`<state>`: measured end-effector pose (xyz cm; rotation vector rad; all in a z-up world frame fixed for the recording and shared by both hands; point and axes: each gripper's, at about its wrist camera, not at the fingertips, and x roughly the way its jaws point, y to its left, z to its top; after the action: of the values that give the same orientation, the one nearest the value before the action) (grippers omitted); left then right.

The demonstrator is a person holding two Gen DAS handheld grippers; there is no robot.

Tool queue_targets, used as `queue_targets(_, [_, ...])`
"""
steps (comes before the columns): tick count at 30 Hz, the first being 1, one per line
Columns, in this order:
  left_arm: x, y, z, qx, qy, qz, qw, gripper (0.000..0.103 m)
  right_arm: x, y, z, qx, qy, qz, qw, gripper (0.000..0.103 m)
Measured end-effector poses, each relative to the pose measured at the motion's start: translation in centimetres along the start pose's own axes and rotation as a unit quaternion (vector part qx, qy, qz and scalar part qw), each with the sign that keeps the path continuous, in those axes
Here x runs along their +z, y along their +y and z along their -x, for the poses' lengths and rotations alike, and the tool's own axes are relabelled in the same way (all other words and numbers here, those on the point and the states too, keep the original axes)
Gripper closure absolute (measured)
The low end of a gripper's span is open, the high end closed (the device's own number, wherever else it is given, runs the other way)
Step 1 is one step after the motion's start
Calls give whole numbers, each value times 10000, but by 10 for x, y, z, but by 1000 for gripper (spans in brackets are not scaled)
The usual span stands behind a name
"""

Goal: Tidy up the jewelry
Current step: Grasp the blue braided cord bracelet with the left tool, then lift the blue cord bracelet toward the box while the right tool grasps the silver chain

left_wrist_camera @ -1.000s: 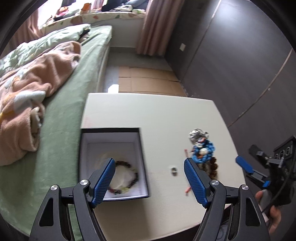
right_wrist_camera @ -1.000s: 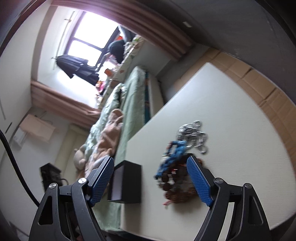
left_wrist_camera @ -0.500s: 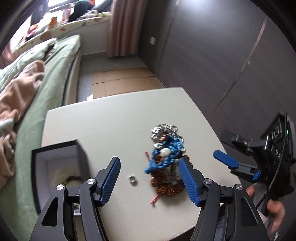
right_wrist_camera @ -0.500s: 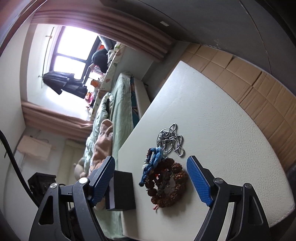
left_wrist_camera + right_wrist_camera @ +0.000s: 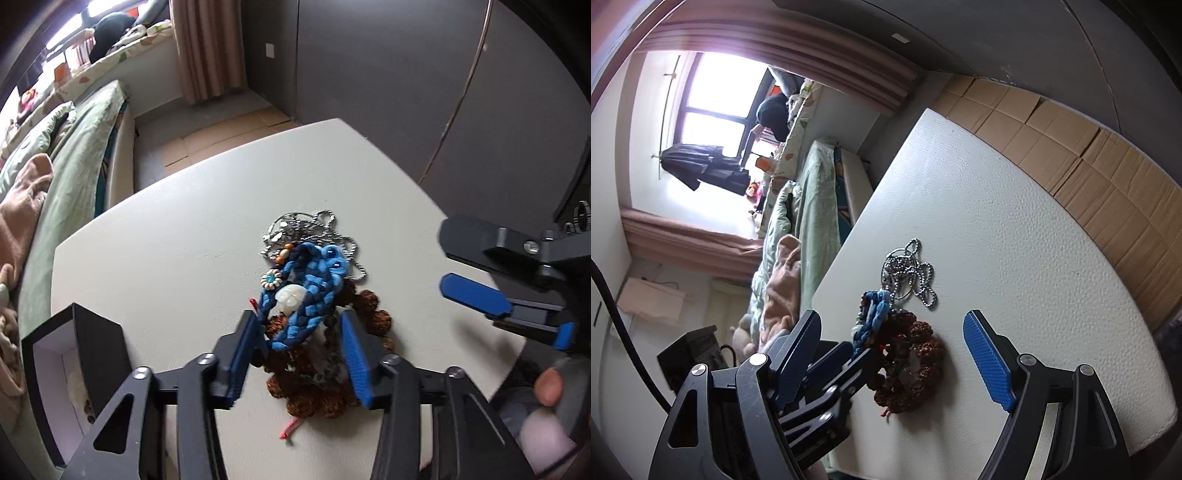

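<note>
The left tool (image 5: 299, 343) hangs low over a heap of jewelry near the front edge of the pale textured surface (image 5: 166, 251), its 2 blue-padded fingers (image 5: 355, 356) apart on either side of a blue braided cord bracelet (image 5: 314, 291); the pads do not yet grip it. That bracelet lies on a chunky brown beaded bracelet (image 5: 325, 391), with a silver ball chain (image 5: 314, 229) just behind. The right tool (image 5: 892, 349), fingers wide apart, hovers beside the heap. An open black box with white lining (image 5: 74, 365) sits at the surface's left edge, beside the green-covered bed (image 5: 74, 147).
</note>
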<state>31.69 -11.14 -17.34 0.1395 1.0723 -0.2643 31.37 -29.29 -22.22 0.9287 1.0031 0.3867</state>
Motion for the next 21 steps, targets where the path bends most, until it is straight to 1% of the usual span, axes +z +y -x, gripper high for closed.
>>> queue_targets(2, [0, 3, 0, 82, -37, 3, 10000, 75, 1, -1, -2, 4, 34, -22, 10000, 22])
queue_targets(4, [0, 9, 4, -29, -98, 76, 9999, 83, 1, 0, -4, -1, 63, -21, 10000, 22])
queue_targets(5, [0, 10, 6, -49, -117, 98, 9999, 92, 0, 0, -5, -4, 75, -13, 10000, 22])
queue_targets(6, [0, 14, 8, -87, -129, 141, 9998, 94, 0, 0, -5, -1, 85, -5, 10000, 22])
queue_targets(9, [2, 25, 17, -307, -181, 352, 9987, 94, -1, 3, -5, 20, 108, 35, 9999, 22])
queue_targets(17, [4, 48, 37, -538, -419, 750, 9949, 94, -4, 7, -9, -39, 164, 134, 9998, 22])
queue_targets(21, [0, 58, 40, -541, -429, 913, 9934, 94, 0, 14, -13, -184, 169, 260, 9994, 22])
